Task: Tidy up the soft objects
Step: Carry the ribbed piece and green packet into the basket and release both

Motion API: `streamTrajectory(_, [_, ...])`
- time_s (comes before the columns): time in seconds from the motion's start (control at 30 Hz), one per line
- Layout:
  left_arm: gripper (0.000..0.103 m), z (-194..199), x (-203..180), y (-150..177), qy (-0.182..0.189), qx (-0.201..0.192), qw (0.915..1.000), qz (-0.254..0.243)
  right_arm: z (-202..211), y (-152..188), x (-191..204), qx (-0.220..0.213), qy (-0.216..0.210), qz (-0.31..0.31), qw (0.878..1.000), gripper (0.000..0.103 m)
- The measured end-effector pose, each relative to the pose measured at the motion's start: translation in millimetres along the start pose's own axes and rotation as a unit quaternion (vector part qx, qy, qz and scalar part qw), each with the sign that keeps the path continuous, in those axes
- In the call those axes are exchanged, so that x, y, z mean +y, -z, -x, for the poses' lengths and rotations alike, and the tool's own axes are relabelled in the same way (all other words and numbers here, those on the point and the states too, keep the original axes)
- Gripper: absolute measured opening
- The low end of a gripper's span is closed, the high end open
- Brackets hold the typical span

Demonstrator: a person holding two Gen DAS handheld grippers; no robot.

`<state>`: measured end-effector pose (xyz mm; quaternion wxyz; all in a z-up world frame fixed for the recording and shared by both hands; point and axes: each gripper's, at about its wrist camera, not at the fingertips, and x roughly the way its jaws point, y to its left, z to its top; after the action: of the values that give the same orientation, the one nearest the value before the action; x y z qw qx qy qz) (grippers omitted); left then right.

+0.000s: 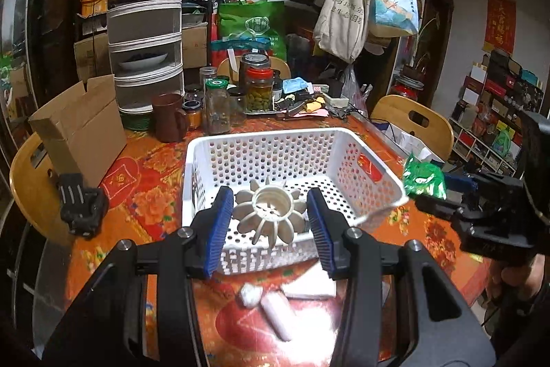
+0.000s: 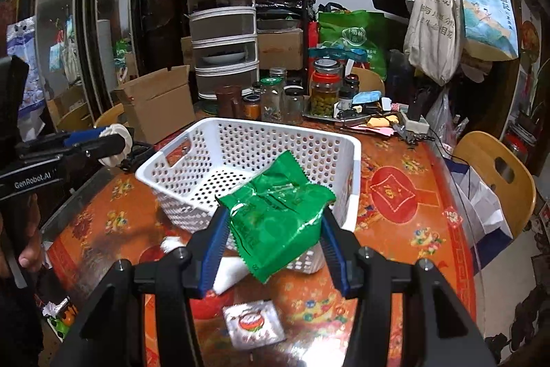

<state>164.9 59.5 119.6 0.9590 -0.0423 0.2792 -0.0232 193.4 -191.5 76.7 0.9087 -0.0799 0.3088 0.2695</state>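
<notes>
A white perforated basket [image 1: 374, 176] [image 2: 172, 176] stands on the red patterned table. My left gripper [image 1: 270, 217] is shut on a cream soft flower-shaped object [image 1: 271, 212] and holds it over the basket's near side; it shows at the left of the right wrist view [image 2: 117, 143]. My right gripper [image 2: 275, 229] is shut on a green foil packet [image 2: 278, 215] just before the basket's near rim; the packet also shows at the right of the left wrist view [image 1: 424, 179]. Small white soft pieces [image 1: 271, 308] and a white pad [image 1: 309, 286] lie on the table under the left gripper.
A silver sachet [image 2: 254, 325] lies near the front edge. Glass jars [image 1: 220, 105], a brown mug [image 1: 170, 117], a cardboard box [image 1: 82, 133] and a stacked food cover [image 1: 146, 23] crowd the far side. Wooden chairs [image 2: 495, 174] stand around. A black clip [image 1: 82, 205] sits at the left.
</notes>
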Motion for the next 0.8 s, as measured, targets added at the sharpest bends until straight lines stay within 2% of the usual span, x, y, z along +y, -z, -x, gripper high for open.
streamTrajectory(0.2, [0.042,-39.1,0.7,-28.5,-0.002,0.028,0.9996,0.007,-34.8,-25.1,-1.1,0.033,0.003,0.006,0.999,0.052])
streamTrajectory(0.4, [0.042,-96.9,2.8,-46.5,-0.028,0.077,0.9966,0.008,-80.1,-42.6,-3.0,0.079,0.012,0.006,0.997,0.052])
streamTrajectory(0.53, [0.042,-140.5,8.7,-47.3,-0.038,0.118,0.9921,0.018,-111.8,-47.5,-8.1,0.111,0.019,0.0,0.994,0.052])
streamTrajectory(0.8, [0.042,-194.6,23.6,-27.3,-0.044,0.173,0.9834,0.03,-160.2,-44.9,-22.3,0.162,0.016,-0.02,0.986,0.052])
